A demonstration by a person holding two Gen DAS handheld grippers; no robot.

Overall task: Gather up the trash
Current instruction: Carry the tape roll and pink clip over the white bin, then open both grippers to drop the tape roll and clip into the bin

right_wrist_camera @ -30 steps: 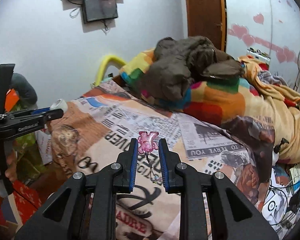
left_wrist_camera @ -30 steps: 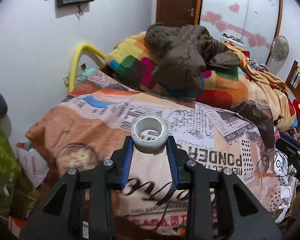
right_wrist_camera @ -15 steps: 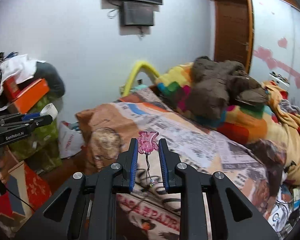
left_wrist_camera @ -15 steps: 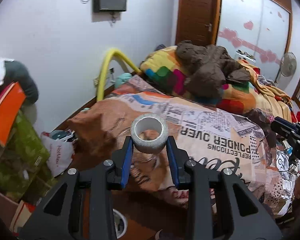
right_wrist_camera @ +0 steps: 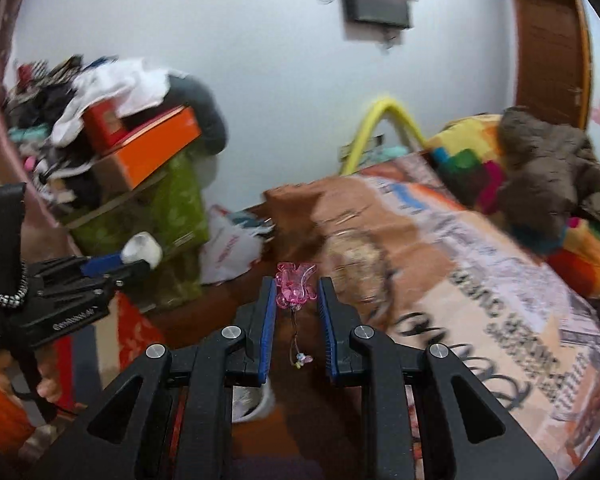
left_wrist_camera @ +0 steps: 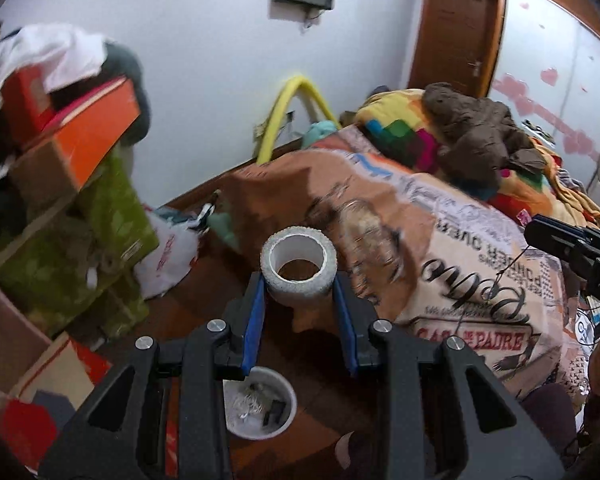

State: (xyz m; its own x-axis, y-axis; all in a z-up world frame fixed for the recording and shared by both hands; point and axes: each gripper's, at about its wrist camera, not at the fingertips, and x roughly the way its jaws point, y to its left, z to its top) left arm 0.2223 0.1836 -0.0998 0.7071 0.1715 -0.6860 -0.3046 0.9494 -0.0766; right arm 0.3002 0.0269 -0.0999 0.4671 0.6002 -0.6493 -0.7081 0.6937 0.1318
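So the left gripper has its blue pads clamped on a roll of white tape, hole facing up toward the camera, held out in the air over the dark wooden floor. Right under that gripper there's a small white bin on the floor with some scraps already in it. The right gripper is pinched down narrow on a little pink clear plastic charm, and a thin string with a tiny bead dangles from it between the fingers. From the right wrist view you can see the left gripper off to the left side with the tape sticking out of its tip, a hand wrapped around its handle. Background is a bed with a newspaper-print blanket, a colourful patchwork quilt with a brown jacket dumped on top, and a messy stack of boxes including an orange box against the wall. Both views are pretty motion-blurred.
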